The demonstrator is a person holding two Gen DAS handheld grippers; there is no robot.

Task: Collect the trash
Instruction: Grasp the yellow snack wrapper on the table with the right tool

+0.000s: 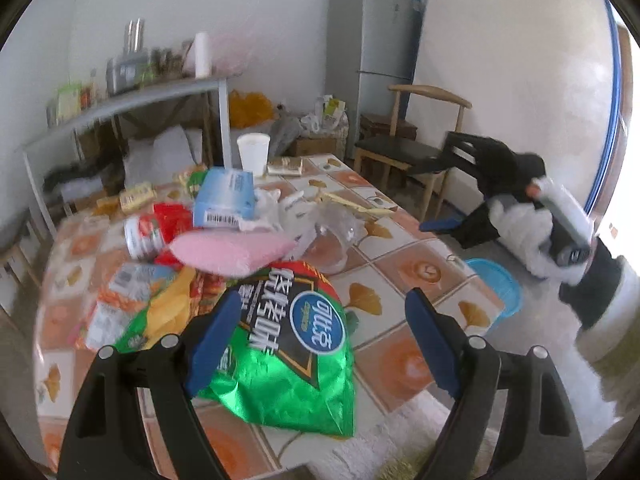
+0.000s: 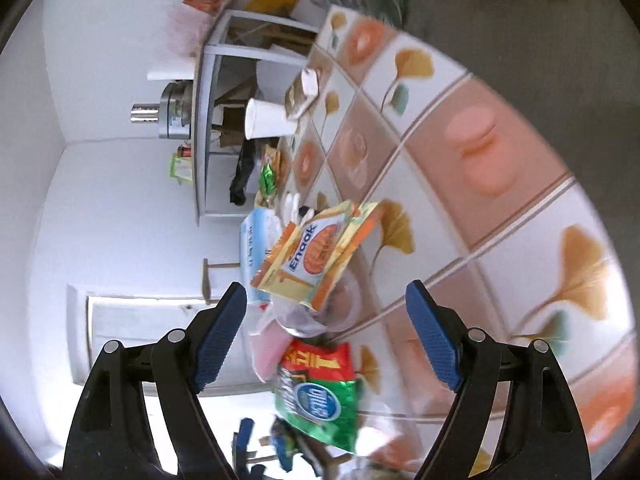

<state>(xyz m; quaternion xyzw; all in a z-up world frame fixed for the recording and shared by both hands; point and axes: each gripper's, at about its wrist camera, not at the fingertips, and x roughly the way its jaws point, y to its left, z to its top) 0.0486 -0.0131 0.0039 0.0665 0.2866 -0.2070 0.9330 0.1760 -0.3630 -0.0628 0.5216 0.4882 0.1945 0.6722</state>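
Note:
A heap of trash covers the table (image 1: 400, 364): a green snack bag (image 1: 288, 344), a pink pack (image 1: 232, 250), a blue tissue box (image 1: 226, 200), a red can (image 1: 144, 236), a clear plastic cup (image 1: 332, 236) and a white paper cup (image 1: 253, 156). My left gripper (image 1: 324, 320) hangs open just over the green bag, gripping nothing. Off the table's right edge, a gloved hand holds my right gripper (image 1: 424, 196), open and empty. The right wrist view is rolled sideways and blurred: the right gripper (image 2: 332, 340) faces an orange Enaak wrapper (image 2: 320, 256) and the green bag (image 2: 320, 400).
A blue plastic basket (image 1: 496, 284) stands on the floor by the table's right edge. Behind it are a wooden chair (image 1: 404, 148) and a grey fridge (image 1: 368, 60). A grey shelf table (image 1: 132, 100) with kitchen items runs along the left wall.

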